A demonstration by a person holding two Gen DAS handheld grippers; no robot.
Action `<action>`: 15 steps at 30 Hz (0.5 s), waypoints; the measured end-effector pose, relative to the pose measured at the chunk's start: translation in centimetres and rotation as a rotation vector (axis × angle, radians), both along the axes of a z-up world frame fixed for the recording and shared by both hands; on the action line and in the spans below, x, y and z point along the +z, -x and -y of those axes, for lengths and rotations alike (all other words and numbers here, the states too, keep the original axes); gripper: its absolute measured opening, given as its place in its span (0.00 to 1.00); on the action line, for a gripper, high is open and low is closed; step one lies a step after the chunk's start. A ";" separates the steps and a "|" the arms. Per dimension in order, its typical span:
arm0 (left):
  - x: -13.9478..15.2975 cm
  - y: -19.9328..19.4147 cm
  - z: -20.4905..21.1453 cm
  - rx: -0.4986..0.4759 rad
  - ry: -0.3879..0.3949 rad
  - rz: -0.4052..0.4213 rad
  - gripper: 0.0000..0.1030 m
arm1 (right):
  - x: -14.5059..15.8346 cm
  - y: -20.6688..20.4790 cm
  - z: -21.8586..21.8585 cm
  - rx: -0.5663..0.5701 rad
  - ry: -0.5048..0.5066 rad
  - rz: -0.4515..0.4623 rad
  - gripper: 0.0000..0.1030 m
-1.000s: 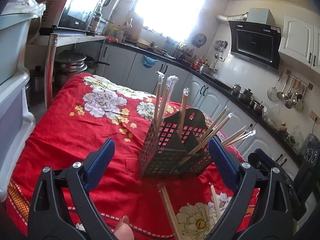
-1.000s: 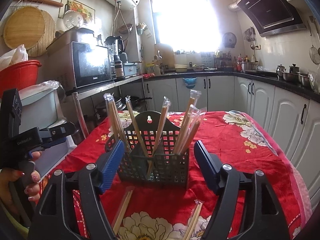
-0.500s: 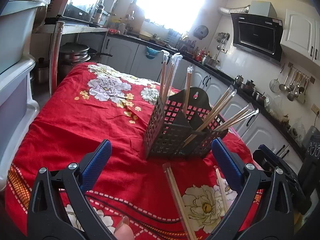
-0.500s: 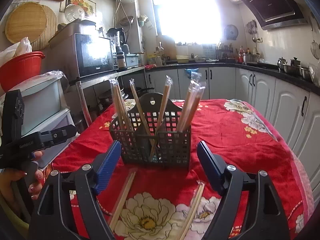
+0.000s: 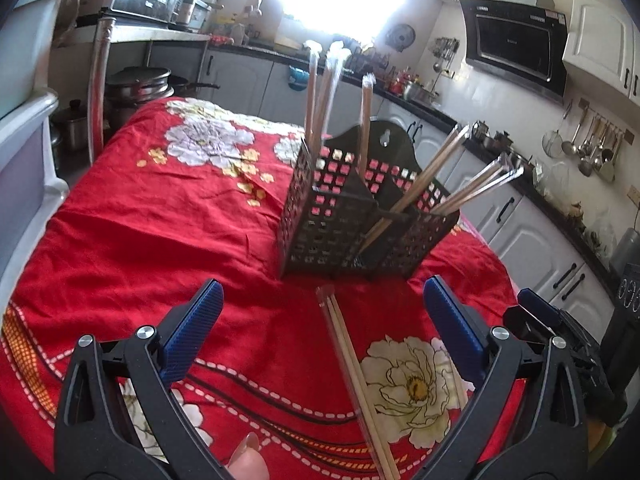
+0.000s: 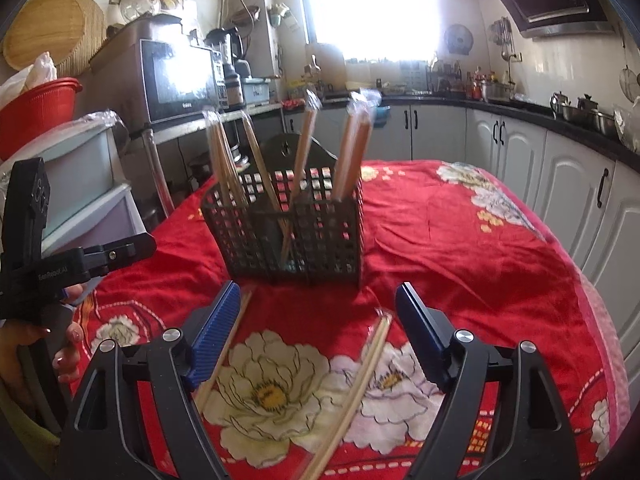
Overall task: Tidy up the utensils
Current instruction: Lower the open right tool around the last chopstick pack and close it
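A: Status?
B: Both tongs, left (image 5: 322,320) and right (image 6: 318,316), gape empty above the counter (image 5: 160,216). The caddy (image 5: 360,220) already holds several wrapped pairs.
A: What's left?
B: Two pairs flat on the cloth in front of it. Pair one (image 6: 352,388) sits under my right tongs; pair two (image 6: 222,354) is beside the right tongs' left pad.
A: Plan?
B: I'd drop right onto pair one, pinch mid-length across both sticks, tip upright, feed into a free cell.

Red floral tablecloth (image 5: 168,216), microwave (image 6: 176,76), red basin (image 6: 36,108), range hood (image 5: 516,44), hanging ladles (image 5: 588,148)
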State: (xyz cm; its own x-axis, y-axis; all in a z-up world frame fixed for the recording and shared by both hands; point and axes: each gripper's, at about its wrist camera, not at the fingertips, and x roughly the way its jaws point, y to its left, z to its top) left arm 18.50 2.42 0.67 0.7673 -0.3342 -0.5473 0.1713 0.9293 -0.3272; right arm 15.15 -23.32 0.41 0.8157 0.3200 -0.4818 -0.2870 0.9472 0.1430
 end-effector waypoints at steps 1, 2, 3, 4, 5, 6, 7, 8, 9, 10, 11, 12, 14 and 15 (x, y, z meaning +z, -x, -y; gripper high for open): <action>-0.2 -0.1 0.2 -0.003 -0.002 -0.007 0.90 | -0.2 -0.1 0.1 -0.001 0.000 -0.009 0.75; -0.3 -0.1 0.4 -0.007 -0.005 -0.013 0.90 | -0.6 -0.3 0.3 -0.004 0.001 -0.024 0.75; -0.5 -0.2 0.6 -0.012 -0.008 -0.020 0.90 | -0.7 -0.4 0.3 -0.006 0.002 -0.032 0.75; -0.8 -0.4 0.8 -0.017 -0.012 -0.027 0.90 | -0.9 -0.5 0.4 -0.009 0.003 -0.042 0.75; -1.1 -0.5 1.1 -0.021 -0.016 -0.036 0.90 | -1.2 -0.7 0.6 -0.011 0.005 -0.054 0.75; -1.4 -0.6 1.3 -0.025 -0.019 -0.044 0.90 | -1.4 -0.9 0.7 -0.015 0.006 -0.066 0.75; -1.7 -0.7 1.5 -0.030 -0.019 -0.054 0.90 | -1.6 -1.1 0.8 -0.017 0.006 -0.076 0.75; -1.9 -0.8 1.7 -0.035 -0.020 -0.062 0.90 | -1.9 -1.4 0.9 -0.021 0.005 -0.093 0.75; -2.2 -0.9 1.9 -0.040 -0.023 -0.070 0.90 | -2.1 -1.5 1.0 -0.024 0.004 -0.105 0.75; -2.4 -1.0 2.0 -0.043 -0.026 -0.077 0.90 | -2.4 -1.6 1.1 -0.028 0.003 -0.114 0.75; -2.7 -1.1 2.3 -0.049 -0.027 -0.086 0.90 | -2.6 -1.9 1.3 -0.031 0.003 -0.131 0.75; -2.9 -1.2 2.4 -0.055 -0.028 -0.094 0.90 | -2.8 -2.1 1.4 -0.031 0.003 -0.143 0.75; -3.4 -1.5 2.8 -0.064 -0.030 -0.109 0.90 | -3.2 -2.6 1.6 -0.033 0.001 -0.168 0.75; -3.5 -1.6 3.0 -0.072 -0.030 -0.116 0.90 | -3.4 -2.9 1.6 -0.032 0.000 -0.182 0.75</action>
State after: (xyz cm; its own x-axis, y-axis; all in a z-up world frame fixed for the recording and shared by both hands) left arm 20.12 -0.55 -2.85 0.6730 -0.3683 -0.6415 0.2002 0.9256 -0.3214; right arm 18.02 -24.95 -2.95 0.7248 0.2947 -0.6228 -0.2256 0.9556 0.1896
